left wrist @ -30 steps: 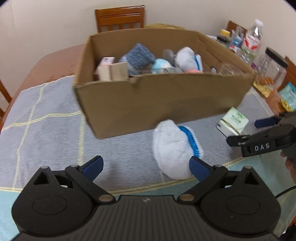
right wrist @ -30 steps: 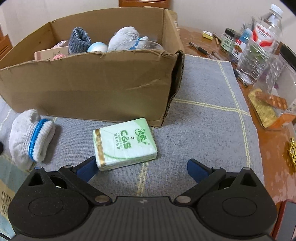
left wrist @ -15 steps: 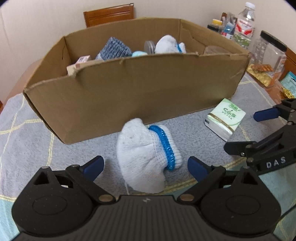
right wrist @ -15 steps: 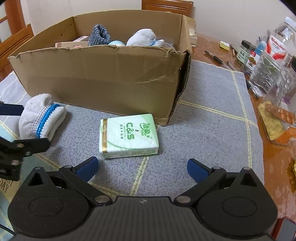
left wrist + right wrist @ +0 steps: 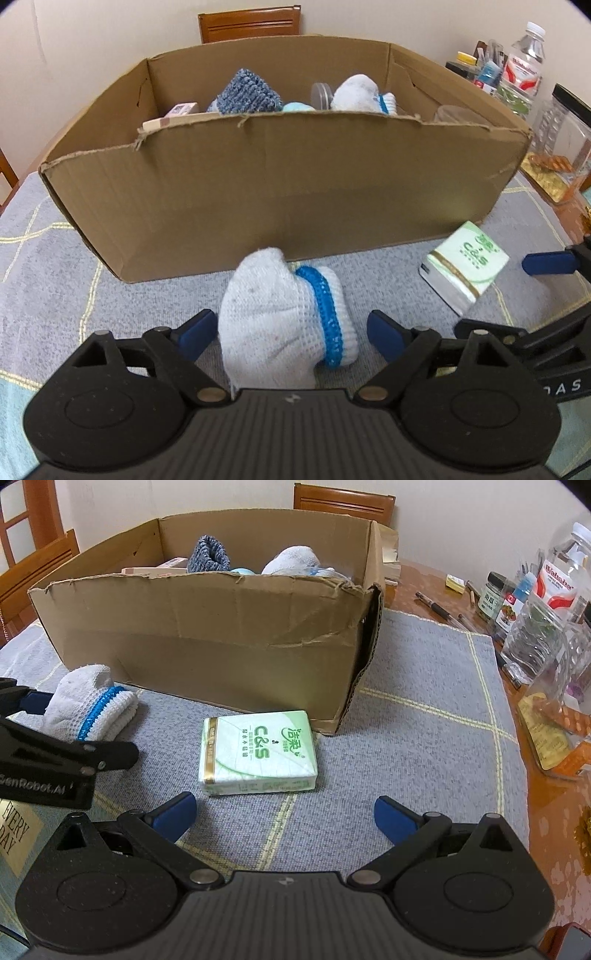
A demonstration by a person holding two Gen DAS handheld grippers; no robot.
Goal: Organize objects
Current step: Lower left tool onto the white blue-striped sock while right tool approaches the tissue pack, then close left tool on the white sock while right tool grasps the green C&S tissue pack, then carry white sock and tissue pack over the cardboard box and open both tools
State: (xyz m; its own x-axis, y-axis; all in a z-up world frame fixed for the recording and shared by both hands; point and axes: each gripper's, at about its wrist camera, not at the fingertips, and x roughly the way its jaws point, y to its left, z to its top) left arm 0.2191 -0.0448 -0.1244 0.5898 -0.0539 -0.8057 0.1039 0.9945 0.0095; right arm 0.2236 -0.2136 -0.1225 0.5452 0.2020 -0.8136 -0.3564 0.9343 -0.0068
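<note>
A rolled white sock with a blue band (image 5: 284, 317) lies on the grey cloth in front of the cardboard box (image 5: 280, 192). My left gripper (image 5: 290, 336) straddles it and its jaws are closing. The left pad is at the sock's side, while a small gap shows at the right pad. A green and white tissue pack (image 5: 258, 753) lies flat by the box's right front corner. My right gripper (image 5: 282, 816) stands open just short of the pack, with nothing between its fingers. The box holds a blue-grey knit sock (image 5: 243, 90), another white sock (image 5: 356, 92) and small cartons.
Bottles and jars (image 5: 546, 602) crowd the wooden table's right side, with pens (image 5: 439, 611) behind them. A clear container (image 5: 569, 136) stands right of the box. Wooden chairs (image 5: 343, 500) stand behind it. The grey cloth (image 5: 424, 709) with yellow lines covers the table.
My left gripper came closer to the white sock and lower, and its jaws narrowed around it. The right gripper's view turned slightly; the tissue pack stayed in place.
</note>
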